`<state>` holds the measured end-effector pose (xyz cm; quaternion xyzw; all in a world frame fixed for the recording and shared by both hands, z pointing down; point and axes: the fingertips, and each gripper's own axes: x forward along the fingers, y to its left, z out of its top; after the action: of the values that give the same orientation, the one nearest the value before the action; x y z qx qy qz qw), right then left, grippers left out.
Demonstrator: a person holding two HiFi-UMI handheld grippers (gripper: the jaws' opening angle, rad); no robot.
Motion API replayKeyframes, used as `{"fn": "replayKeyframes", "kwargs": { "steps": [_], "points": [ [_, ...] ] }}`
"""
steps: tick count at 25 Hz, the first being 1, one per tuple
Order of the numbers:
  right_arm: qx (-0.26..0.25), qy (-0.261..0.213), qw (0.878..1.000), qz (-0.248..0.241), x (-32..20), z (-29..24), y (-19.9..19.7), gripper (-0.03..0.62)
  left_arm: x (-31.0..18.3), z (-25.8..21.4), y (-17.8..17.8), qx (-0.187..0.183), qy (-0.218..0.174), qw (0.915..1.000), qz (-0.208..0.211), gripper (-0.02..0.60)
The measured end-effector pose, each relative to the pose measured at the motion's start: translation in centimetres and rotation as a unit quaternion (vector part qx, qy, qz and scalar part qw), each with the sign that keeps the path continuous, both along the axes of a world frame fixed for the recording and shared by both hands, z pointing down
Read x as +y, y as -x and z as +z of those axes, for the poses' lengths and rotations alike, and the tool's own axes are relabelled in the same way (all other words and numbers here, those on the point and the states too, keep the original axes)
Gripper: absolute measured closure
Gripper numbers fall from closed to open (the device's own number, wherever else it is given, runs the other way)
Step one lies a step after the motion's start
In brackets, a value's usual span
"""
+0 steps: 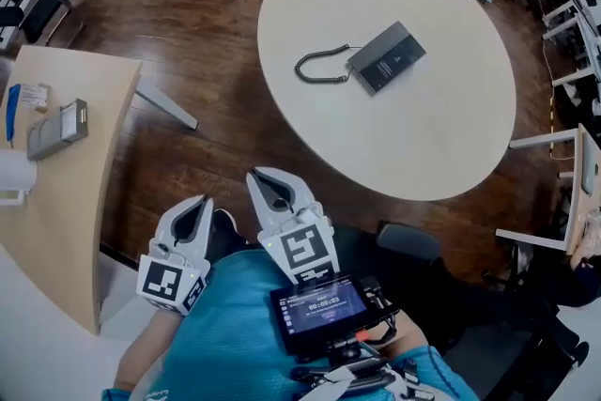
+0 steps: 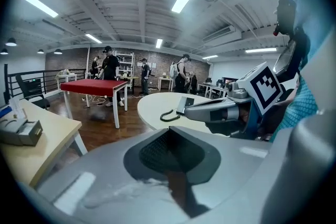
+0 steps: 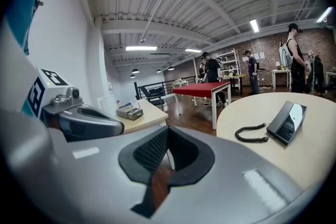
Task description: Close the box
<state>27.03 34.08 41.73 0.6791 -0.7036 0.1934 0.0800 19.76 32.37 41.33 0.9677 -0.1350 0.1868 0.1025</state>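
A: Well, where is the box (image 1: 386, 57) lying?

B: It is lying flat near the middle of the round bench (image 1: 423, 136), and a coiled cord (image 1: 322, 66) is touching its left end.

A: And what are the tongs doing?

B: Both are hovering low beside the person's shirt (image 1: 225, 329), well apart from the bench. The left tongs (image 1: 197, 213) are pressing their jaws together on nothing. The right tongs (image 1: 274, 188) are doing the same, just beside them.
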Motion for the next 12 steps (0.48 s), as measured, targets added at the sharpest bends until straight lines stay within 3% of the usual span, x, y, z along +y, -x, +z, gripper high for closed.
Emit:
{"fn": "replayKeyframes", "kwargs": {
  "steps": [12],
  "points": [
    [0.004, 0.003, 1.0, -0.027, -1.9, 0.2, 0.6, 0.6, -1.6, 0.4, 1.6, -0.003, 0.008, 0.9992, -0.04, 0.591]
  ]
}}
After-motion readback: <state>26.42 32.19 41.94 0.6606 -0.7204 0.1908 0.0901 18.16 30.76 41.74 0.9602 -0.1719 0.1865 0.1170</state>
